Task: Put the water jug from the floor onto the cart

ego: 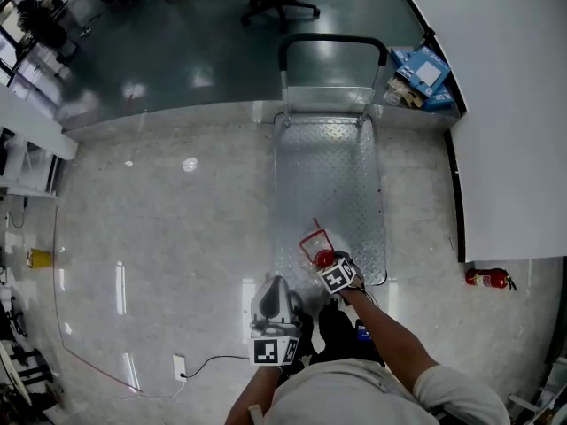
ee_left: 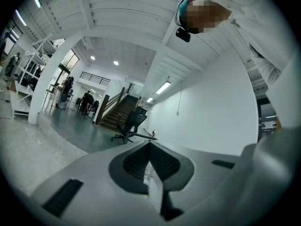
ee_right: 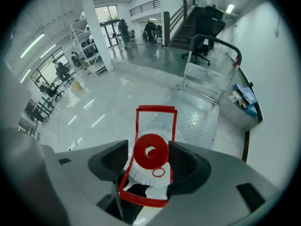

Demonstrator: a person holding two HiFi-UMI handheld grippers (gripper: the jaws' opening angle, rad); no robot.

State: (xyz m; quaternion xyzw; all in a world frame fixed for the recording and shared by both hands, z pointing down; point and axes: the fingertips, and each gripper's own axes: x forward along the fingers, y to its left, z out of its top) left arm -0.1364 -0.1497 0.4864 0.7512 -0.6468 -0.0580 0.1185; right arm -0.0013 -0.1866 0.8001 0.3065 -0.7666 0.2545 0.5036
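Right hand-held gripper (ego: 327, 263) clenched on neck of water jug (ee_right: 155, 122), at red cap (ee_right: 150, 150). Jug sits over near end of cart (ego: 328, 175) — contact with deck unclear. Left hand-held gripper (ee_left: 149, 169) clenched, empty, aimed at ceiling — likely out of the way.

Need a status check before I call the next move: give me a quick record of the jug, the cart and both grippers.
water jug: clear, red cap and red handle, over the cart's near end; cannot tell if it rests on the deck
cart: diamond-plate deck otherwise bare, push handle at far end
right gripper: jaws closed on the jug's red cap
left gripper: jaws together, nothing between them
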